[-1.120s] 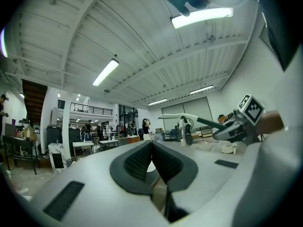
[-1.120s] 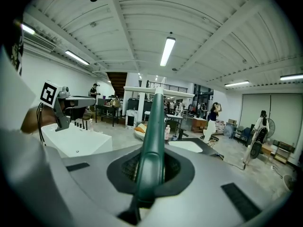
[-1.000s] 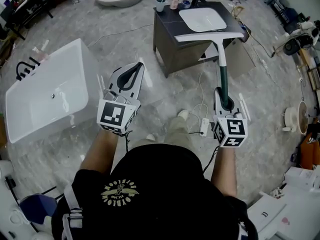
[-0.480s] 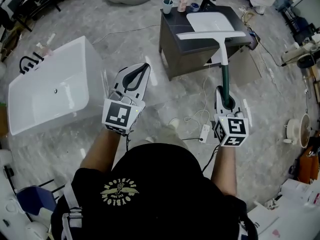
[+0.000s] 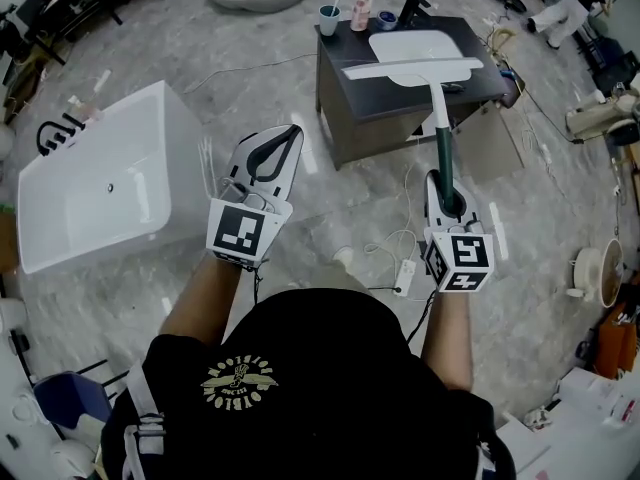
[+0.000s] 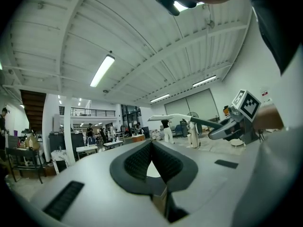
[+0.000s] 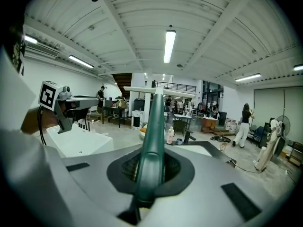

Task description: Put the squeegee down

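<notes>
The squeegee, a slim dark green plastic handle running into a white neck and a long, straight white blade bar, sticks out from the right claw toward twelve o'clock. That claw is clenched on the butt end of the handle. In the right gripper view the rounded green stem sits squarely between the black ribbed pads, which press it from both sides. The T-shaped blade is at the far end, well away from the claw and held up in the air. From the head view it overlaps the near edge of the dark cabinet's black matte tabletop and the white rectangular basin sunk in it, but the right gripper view shows it clear above them. The left claw, a smooth grey shell with a marker cube behind it, is at nine o'clock of the squeegee and well apart from it. Its jaws are drawn together at the tips with nothing in them. At ten o'clock, a glossy white oblong bathtub stands on the grey marbled floor.
</notes>
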A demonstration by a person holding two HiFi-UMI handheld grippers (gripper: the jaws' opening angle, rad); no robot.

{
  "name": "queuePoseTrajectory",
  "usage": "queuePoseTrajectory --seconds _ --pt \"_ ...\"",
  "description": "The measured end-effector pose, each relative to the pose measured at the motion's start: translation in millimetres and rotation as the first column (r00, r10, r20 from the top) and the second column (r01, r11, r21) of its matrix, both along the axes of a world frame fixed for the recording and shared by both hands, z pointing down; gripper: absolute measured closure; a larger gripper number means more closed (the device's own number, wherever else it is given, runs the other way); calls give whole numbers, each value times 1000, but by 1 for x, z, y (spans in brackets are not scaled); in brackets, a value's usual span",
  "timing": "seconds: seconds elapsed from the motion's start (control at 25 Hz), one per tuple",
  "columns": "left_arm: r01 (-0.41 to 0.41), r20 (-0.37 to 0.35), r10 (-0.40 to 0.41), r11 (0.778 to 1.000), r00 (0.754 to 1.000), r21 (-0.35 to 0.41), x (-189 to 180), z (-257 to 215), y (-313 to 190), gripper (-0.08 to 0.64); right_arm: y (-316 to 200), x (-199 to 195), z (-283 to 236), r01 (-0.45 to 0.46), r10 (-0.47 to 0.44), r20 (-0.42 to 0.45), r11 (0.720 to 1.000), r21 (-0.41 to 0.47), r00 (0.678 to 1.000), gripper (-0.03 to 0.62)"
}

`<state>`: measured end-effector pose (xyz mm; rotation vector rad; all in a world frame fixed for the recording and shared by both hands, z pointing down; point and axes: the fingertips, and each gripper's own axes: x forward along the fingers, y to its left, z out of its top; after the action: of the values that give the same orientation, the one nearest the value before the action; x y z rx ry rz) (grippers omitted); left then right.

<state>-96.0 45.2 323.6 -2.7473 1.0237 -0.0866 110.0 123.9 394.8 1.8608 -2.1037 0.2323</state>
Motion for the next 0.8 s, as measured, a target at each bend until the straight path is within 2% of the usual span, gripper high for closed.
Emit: queuePoseTrajectory --seconds 0.48,0.8 --pt "41 -6 -41 999 999 13 66 -13 -41 535 -44 65 -1 49 -49 9 999 2 999 561" --pt "105 11 -105 994 994 13 85 -13 -64 535 -75 93 -2 103 -103 15 995 14 995 561"
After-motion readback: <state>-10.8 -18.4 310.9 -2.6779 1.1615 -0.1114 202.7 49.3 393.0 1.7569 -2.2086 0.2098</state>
